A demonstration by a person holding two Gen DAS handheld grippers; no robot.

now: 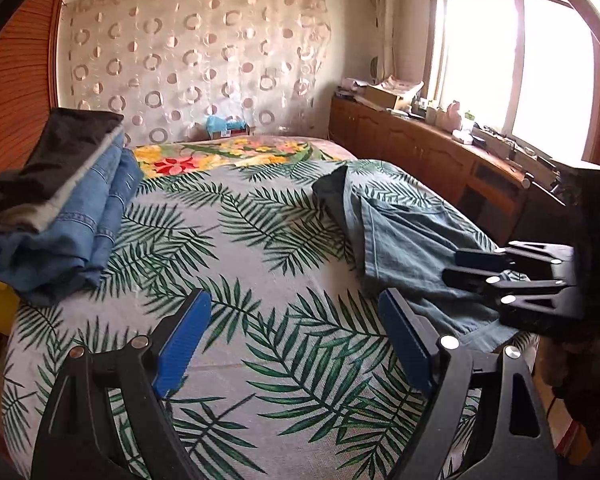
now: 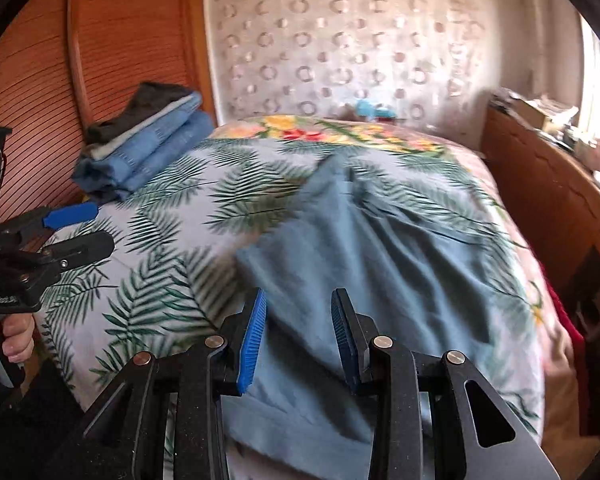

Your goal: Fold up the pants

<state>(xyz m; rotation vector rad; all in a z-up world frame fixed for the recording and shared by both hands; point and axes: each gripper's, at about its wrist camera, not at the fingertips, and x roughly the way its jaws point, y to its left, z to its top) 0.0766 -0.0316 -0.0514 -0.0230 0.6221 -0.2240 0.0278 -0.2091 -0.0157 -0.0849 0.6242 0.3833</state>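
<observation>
Crumpled grey-blue pants (image 1: pixel 400 232) (image 2: pixel 380 248) lie on the right half of the leaf-print bed sheet (image 1: pixel 260 240). In the right wrist view my right gripper (image 2: pixel 298 304) hovers over their near part. Its blue pads stand apart with a gap, and the fabric lies below them, not pinched. The left wrist view shows the same right gripper (image 1: pixel 454 267) over the pants' near right edge. My left gripper (image 1: pixel 294 312) is wide open above bare sheet to the left of the pants, with nothing between its pads. It also shows as the left gripper (image 2: pixel 100 226) at the left edge, held by a hand (image 2: pixel 8 340).
A stack of folded jeans and dark clothes (image 1: pixel 60 208) (image 2: pixel 148 148) sits at the bed's far left by a wooden slatted wall (image 2: pixel 40 80). A cluttered wooden cabinet (image 1: pixel 420 148) runs along the right under a bright window. A floral blanket (image 1: pixel 228 152) covers the far end.
</observation>
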